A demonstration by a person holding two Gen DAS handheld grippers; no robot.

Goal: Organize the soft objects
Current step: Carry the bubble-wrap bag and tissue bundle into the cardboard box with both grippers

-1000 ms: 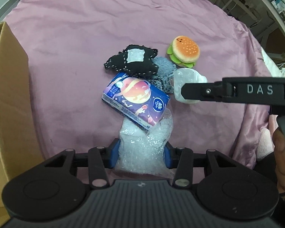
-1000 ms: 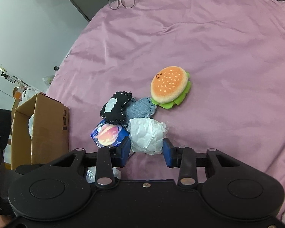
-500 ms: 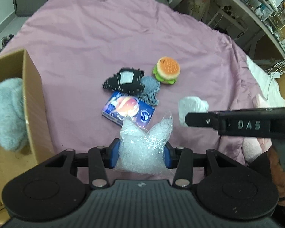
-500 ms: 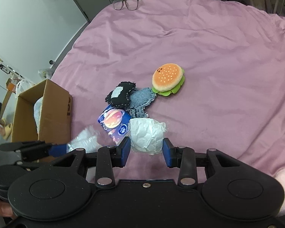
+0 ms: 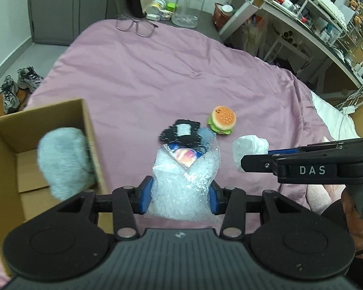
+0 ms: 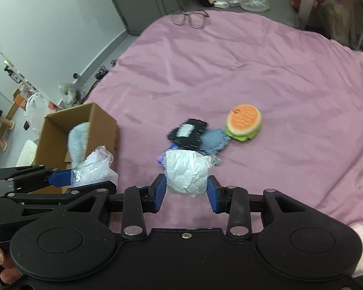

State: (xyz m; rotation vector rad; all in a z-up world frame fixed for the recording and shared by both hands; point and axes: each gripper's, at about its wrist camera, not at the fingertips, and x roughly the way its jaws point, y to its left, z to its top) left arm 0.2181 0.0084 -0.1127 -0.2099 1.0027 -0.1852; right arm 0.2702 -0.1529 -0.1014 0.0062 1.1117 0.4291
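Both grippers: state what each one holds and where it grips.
The left gripper clamps the clear bubble-wrap bag across its lower part. The right gripper pinches the crumpled white paper wad by its two sides.

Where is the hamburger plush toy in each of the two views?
Left wrist view: the hamburger plush toy lies right of centre on the purple bedspread.
Right wrist view: the toy lies right of centre, mid-height.
Shared landmark: the black stitched patch just left of it.

Eyeglasses [image 5: 136, 26] on the bedspread's far edge, sneakers [image 5: 19, 85] on floor, clear jar [image 5: 188, 6]
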